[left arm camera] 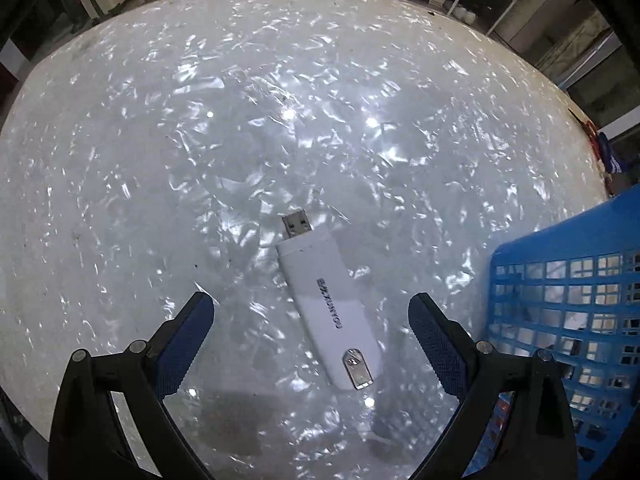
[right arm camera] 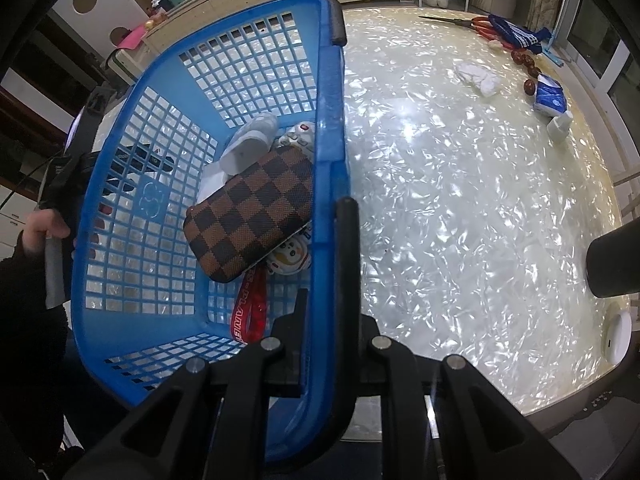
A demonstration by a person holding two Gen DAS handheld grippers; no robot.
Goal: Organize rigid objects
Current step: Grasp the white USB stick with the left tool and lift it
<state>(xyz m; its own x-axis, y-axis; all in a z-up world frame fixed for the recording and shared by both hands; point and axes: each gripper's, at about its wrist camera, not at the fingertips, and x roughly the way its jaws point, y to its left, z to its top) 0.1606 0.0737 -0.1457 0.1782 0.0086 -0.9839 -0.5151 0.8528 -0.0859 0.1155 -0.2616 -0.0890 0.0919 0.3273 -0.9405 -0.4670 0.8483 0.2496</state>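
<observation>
A white USB dongle [left arm camera: 328,308] lies flat on the pearly table [left arm camera: 280,120], its metal plug pointing away. My left gripper [left arm camera: 312,322] points straight down over it, open, with the blue-padded fingers [left arm camera: 188,344] either side of the dongle's rear half and not touching it. The blue plastic basket [left arm camera: 560,320] stands just to its right. In the right wrist view my right gripper [right arm camera: 328,320] is shut on the basket's near rim [right arm camera: 332,184]. Inside lie a brown checkered pouch [right arm camera: 248,212], a white bottle [right arm camera: 248,148], a red lanyard [right arm camera: 248,316] and small white figures [right arm camera: 288,260].
Far right on the table: red-handled scissors [right arm camera: 480,26], a blue cloth [right arm camera: 516,34], a crumpled white tissue [right arm camera: 478,76], brown beads [right arm camera: 524,58], a blue-white packet [right arm camera: 550,98]. A white disc [right arm camera: 618,336] and a black cylinder [right arm camera: 612,260] sit near the right edge. A person's hand [right arm camera: 44,228] shows beyond the basket.
</observation>
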